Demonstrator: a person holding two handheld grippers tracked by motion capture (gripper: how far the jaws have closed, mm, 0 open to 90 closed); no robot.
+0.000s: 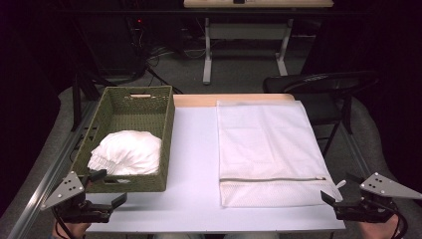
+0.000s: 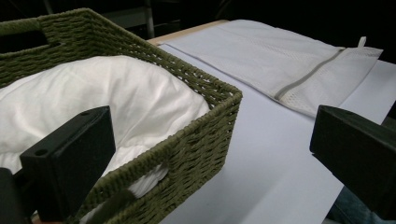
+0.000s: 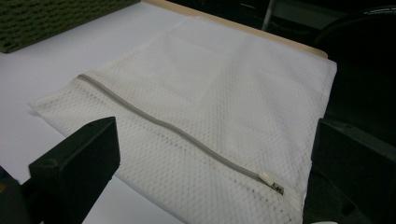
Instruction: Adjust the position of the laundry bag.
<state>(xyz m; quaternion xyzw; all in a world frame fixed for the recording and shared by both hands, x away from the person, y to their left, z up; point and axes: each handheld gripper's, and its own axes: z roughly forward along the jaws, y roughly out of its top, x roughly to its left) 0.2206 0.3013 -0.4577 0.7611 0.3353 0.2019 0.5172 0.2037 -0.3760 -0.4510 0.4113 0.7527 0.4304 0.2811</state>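
So we've got a green woven basket [image 1: 166, 127] at the table's left with a bunched white cloth [image 1: 127, 152] inside. A zipped white mesh bag [image 1: 266, 144] lies flat on the right. Left gripper [image 1: 107, 188] and right gripper [image 1: 334, 191] both spread wide, holding nothing. No readable writing.

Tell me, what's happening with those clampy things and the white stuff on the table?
A person sits at the table holding a hand-held gripper in each hand. The left hand-held gripper is open beside the near corner of the green woven basket, which has a bundle of white cloth inside. The right hand-held gripper is open too, at the near right corner of a flat white mesh bag. The bag's zipper looks zipped shut. Neither gripper is holding anything.
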